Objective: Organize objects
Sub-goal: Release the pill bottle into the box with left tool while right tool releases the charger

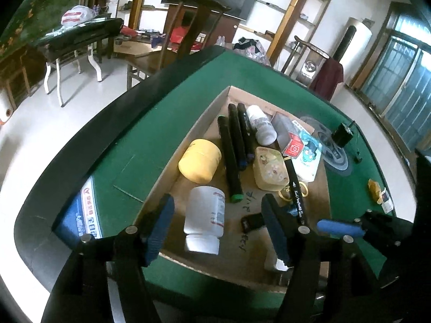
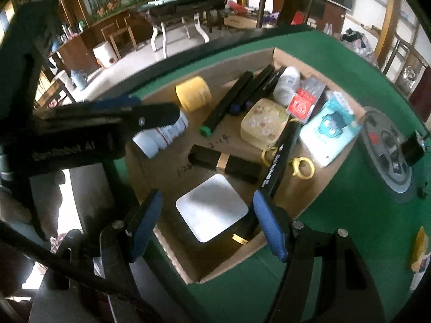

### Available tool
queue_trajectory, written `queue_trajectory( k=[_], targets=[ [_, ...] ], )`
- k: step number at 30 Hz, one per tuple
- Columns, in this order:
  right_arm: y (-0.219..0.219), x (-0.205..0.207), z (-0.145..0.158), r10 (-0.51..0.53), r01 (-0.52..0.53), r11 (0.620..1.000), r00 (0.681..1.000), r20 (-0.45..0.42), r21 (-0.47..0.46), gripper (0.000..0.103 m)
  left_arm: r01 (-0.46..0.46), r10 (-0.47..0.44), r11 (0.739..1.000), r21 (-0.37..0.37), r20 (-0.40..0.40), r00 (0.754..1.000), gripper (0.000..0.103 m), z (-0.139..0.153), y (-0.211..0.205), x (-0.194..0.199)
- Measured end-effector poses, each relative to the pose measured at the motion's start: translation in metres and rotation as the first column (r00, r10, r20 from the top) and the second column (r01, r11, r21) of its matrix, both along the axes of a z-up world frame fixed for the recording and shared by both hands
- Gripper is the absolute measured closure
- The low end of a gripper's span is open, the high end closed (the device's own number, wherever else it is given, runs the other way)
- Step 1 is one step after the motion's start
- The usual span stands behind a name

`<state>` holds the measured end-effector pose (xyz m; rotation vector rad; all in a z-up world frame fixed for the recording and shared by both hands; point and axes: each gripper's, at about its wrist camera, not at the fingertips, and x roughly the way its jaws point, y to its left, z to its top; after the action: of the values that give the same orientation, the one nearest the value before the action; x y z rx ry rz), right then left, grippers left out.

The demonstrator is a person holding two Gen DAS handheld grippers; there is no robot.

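A shallow cardboard box (image 1: 188, 132) (image 2: 229, 263) lies on the green table and holds several things. A white bottle (image 1: 206, 216) (image 2: 161, 134) lies between the open fingers of my left gripper (image 1: 218, 228), untouched. A yellow jar (image 1: 200, 160) (image 2: 193, 92), three black markers (image 1: 233, 145) (image 2: 237, 94), a cream tin (image 1: 270, 168) (image 2: 262, 122), a second white bottle (image 1: 261, 125) and card packs (image 2: 305, 99) lie beyond. My right gripper (image 2: 207, 222) is open above a white square-topped box (image 2: 211, 211). A black case with a gold band (image 2: 225, 162) lies nearby.
Outside the box, a round grey device (image 1: 335, 152) (image 2: 388, 148) with a black cylinder (image 1: 342, 134) sits at the right. A yellow packet (image 1: 375, 191) (image 2: 420, 247) lies near the table's right edge. A blue and white leaflet (image 1: 80, 218) lies at the left edge. Chairs stand beyond the table.
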<state>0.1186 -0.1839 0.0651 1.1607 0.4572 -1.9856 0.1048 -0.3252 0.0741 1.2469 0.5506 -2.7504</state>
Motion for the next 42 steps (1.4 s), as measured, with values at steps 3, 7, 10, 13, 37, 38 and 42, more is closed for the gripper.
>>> queue_trajectory(
  k=[3,7,10,13,37,38,42],
  targets=[
    [0.009,-0.001,0.01,-0.021,0.02,0.999,1.0,-0.024,-0.025,0.033,-0.016,0.016,1.0,0.013,-0.004,1.0,0.042,0.002,0.0,0.005],
    [0.025,-0.004,0.013,-0.064,0.063,0.997,0.998,-0.017,-0.053,0.033,-0.024,0.024,1.0,0.012,-0.016,1.0,0.042,0.007,0.006,0.011],
    [0.039,-0.013,0.01,-0.102,0.102,0.993,0.995,-0.006,-0.066,0.033,-0.052,0.052,0.999,-0.003,-0.045,0.998,0.042,0.014,0.012,0.016],
    [0.056,-0.014,0.011,-0.139,0.138,0.987,0.99,-0.007,-0.079,0.033,-0.089,0.086,0.996,-0.03,-0.089,0.992,0.042,0.022,0.018,0.023],
    [0.161,-0.026,0.017,-0.373,0.385,0.923,0.891,-0.258,-0.003,0.033,0.094,-0.113,0.976,-0.196,-0.089,0.99,0.042,0.046,0.148,0.013],
    [0.164,-0.027,0.016,-0.378,0.391,0.92,0.889,-0.259,-0.002,0.033,0.1,-0.119,0.975,-0.2,-0.086,0.989,0.042,0.045,0.152,0.012],
    [0.175,-0.029,0.015,-0.394,0.412,0.911,0.877,-0.274,0.008,0.033,0.124,-0.143,0.968,-0.218,-0.076,0.987,0.042,0.046,0.167,0.009]
  ],
)
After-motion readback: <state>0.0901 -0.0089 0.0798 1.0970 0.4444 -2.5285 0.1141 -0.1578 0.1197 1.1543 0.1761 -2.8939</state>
